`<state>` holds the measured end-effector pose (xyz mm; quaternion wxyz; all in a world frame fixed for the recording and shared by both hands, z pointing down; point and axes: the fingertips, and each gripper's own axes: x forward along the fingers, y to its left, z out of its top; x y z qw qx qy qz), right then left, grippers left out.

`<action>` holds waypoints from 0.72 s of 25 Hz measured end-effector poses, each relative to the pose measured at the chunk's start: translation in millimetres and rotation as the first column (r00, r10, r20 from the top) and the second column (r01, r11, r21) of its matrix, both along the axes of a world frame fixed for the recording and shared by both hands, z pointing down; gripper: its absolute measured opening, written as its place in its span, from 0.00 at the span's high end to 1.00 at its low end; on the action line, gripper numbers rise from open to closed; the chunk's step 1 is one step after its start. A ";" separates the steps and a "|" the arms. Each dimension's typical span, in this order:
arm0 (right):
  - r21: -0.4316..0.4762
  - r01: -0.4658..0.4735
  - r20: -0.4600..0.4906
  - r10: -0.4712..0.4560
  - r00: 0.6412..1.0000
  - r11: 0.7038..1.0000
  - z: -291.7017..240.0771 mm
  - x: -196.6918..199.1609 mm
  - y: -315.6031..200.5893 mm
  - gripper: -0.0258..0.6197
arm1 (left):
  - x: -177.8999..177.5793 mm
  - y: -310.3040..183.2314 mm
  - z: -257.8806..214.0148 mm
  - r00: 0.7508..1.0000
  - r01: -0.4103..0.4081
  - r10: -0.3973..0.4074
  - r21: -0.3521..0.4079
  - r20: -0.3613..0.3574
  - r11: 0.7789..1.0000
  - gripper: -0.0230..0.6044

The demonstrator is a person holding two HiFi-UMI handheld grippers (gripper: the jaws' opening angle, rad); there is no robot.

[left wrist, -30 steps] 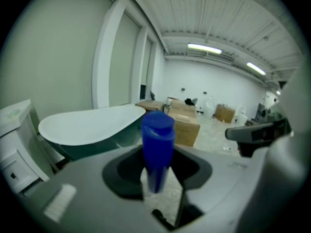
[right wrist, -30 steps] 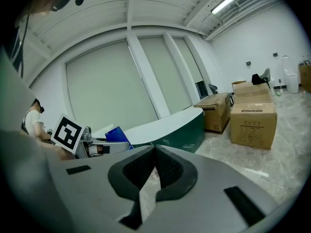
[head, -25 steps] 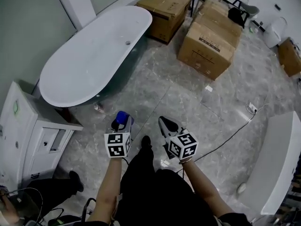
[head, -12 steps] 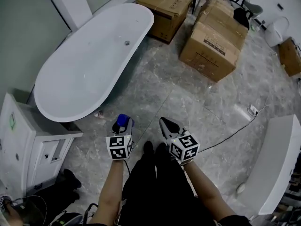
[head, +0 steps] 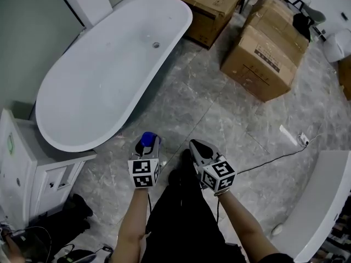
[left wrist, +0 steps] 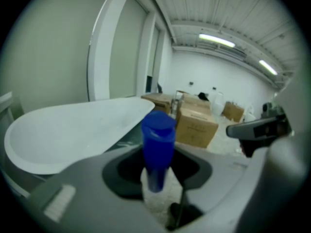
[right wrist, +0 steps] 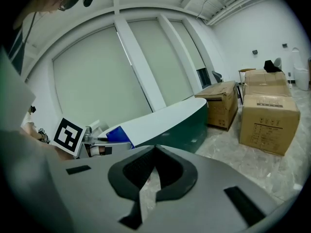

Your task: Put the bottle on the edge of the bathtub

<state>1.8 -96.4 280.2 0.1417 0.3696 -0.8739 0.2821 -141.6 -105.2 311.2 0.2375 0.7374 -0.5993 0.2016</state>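
A blue bottle (head: 147, 141) stands upright in my left gripper (head: 146, 147), which is shut on its lower part; in the left gripper view the bottle (left wrist: 157, 144) rises between the jaws (left wrist: 156, 174). The white oval bathtub (head: 93, 86) lies ahead and to the left on the floor, its near rim a short way from the bottle. Beside it on the right, my right gripper (head: 199, 149) is shut with nothing in it (right wrist: 154, 149). The right gripper view shows the tub (right wrist: 165, 114) and the bottle (right wrist: 116, 134).
Several cardboard boxes (head: 271, 59) stand beyond the tub on the grey marble floor. A white cabinet (head: 33, 163) sits by the tub's near left end. A cable (head: 274, 158) runs across the floor on the right, near a long white fixture (head: 323, 201).
The view has moved forward: the tub and boxes sit nearer and further right in the picture. Both grippers keep their places side by side, with the bottle still in the left one.
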 end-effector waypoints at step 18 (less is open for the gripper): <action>-0.022 0.123 0.006 -0.123 0.992 0.992 226.2 -4.4 -93.7 0.96 | 6.2 -96.1 223.4 0.997 0.066 -0.066 -0.015 0.040 0.998 0.71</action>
